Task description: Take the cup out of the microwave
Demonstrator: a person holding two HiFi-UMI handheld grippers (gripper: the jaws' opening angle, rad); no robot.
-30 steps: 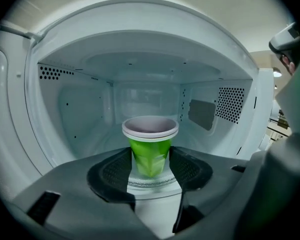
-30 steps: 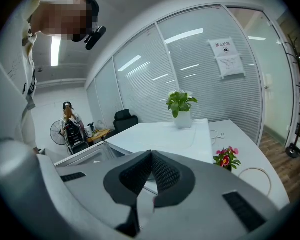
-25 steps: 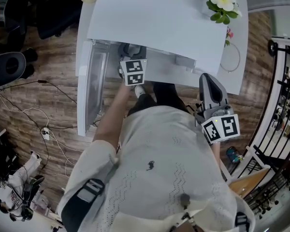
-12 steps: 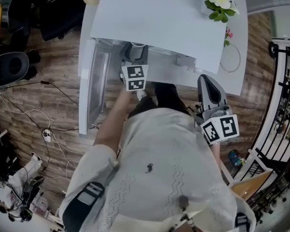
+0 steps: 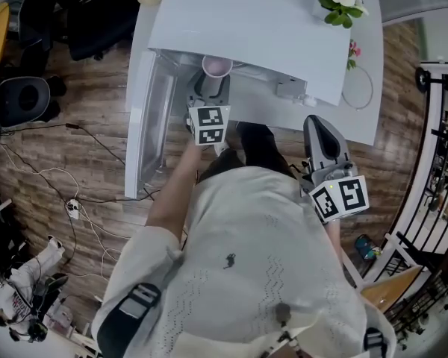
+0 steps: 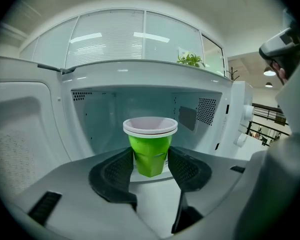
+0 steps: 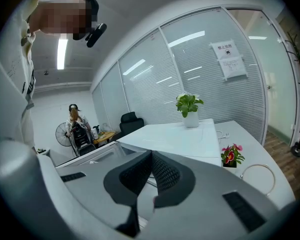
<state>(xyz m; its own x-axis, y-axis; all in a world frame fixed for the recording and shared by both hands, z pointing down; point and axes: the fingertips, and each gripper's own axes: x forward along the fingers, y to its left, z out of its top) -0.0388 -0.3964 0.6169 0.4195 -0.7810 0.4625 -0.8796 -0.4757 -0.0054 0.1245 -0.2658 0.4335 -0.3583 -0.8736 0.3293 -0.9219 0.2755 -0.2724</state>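
While the left gripper (image 6: 151, 160) has the cup (image 6: 150, 146) pinched between its 2 pads at a middling width, gripping the green wall just under the pale rim, the job is to draw it straight toward the near side without tipping it. The cup stands upright at the mouth of the microwave (image 5: 246, 21), with the cavity's back wall behind it. I cannot tell whether its base is clear of the cavity floor, so I would keep a little lift in the pull. I would also hold the squeeze steady, since a thin cup could buckle if pressed harder or slip if eased. The open door (image 5: 145, 125) hangs at the left, and the path should stay to the right of it. The right gripper (image 7: 151, 164) is off to the right, near the person's side, its jaws pressed together on nothing. It has no part in this step.

Against the head view of 1 second ago, the cup's pink rim now shows past the near edge of the microwave's top, where before it was hidden underneath. The left gripper's marker cube sits nearer the person. The right gripper looks much as it did.
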